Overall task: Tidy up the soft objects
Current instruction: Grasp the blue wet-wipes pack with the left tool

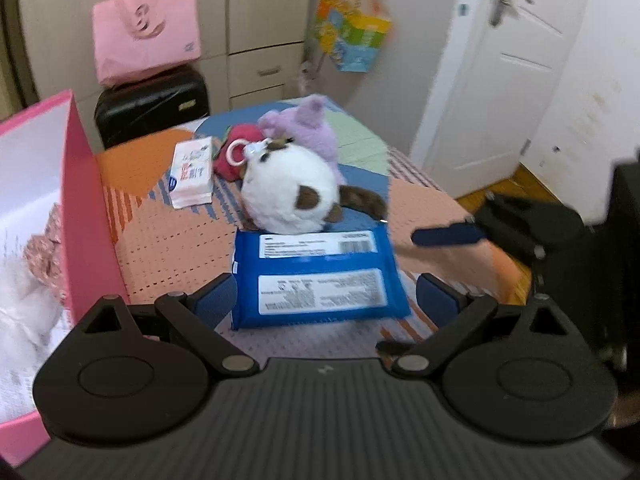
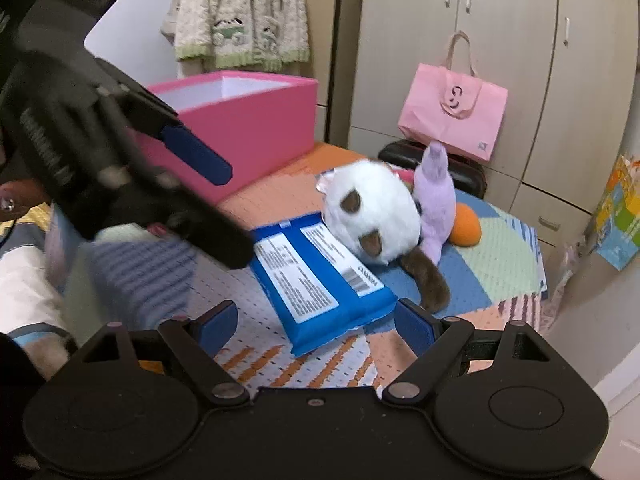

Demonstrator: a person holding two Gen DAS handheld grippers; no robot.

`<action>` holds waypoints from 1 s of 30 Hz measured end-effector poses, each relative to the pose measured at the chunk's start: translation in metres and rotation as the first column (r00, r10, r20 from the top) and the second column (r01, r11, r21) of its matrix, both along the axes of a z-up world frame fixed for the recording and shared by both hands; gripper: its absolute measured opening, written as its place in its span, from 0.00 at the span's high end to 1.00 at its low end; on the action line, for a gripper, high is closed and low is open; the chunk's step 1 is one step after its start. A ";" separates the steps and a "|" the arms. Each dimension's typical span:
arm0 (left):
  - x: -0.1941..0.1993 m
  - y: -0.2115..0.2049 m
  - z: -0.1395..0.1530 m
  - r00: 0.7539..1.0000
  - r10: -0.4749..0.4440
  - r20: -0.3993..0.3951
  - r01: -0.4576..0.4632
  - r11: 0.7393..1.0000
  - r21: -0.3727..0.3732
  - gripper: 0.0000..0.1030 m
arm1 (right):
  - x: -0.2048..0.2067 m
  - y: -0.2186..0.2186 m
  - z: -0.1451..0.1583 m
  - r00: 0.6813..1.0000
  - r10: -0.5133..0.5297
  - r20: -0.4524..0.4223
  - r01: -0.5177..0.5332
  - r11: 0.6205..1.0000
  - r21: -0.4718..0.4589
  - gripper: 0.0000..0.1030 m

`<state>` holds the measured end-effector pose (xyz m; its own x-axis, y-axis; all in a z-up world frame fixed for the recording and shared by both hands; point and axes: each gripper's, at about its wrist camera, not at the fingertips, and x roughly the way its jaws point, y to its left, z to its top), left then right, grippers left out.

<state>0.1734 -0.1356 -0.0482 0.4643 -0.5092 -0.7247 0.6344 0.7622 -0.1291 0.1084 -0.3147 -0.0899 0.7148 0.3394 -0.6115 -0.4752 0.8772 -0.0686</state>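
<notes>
A blue wipes pack (image 1: 320,276) lies label-up on the patterned cloth, with a white plush with brown patches (image 1: 288,192) leaning on its far edge. Behind the plush are a purple plush (image 1: 308,128), a red plush (image 1: 236,152) and a white tissue pack (image 1: 192,172). My left gripper (image 1: 326,300) is open, its pads on either side of the pack's near end. My right gripper (image 2: 316,324) is open too, just short of the pack's (image 2: 320,280) near corner. An orange soft ball (image 2: 464,226) sits beside the purple plush (image 2: 436,204).
An open pink box (image 1: 80,200) stands at the left with soft items inside. A black suitcase (image 1: 152,104) with a pink bag (image 1: 144,32) on it stands behind the table. A white door (image 1: 500,80) is at the right. Cupboards (image 2: 500,40) line the back.
</notes>
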 end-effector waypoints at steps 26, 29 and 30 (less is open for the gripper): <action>0.018 -0.004 -0.054 0.985 0.173 0.004 -0.173 0.984 -0.051 0.11 | 0.015 -0.004 -0.034 0.997 -0.081 0.015 0.079 0.994 0.075 0.09; 0.012 -0.007 -0.054 0.987 0.159 0.005 -0.159 0.985 -0.075 0.25 | 0.012 0.004 -0.037 0.996 -0.086 0.029 0.083 0.992 0.091 0.08; 0.011 -0.009 -0.054 0.987 0.161 0.006 -0.160 0.984 -0.076 0.27 | 0.012 0.006 -0.038 0.995 -0.097 0.034 0.093 0.991 0.096 0.08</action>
<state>0.1840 -0.1447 -0.1017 0.5526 -0.4802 -0.6813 0.5066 0.8426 -0.1829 0.1205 -0.3090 -0.1281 0.7691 0.3231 -0.5515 -0.3877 0.9218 -0.0006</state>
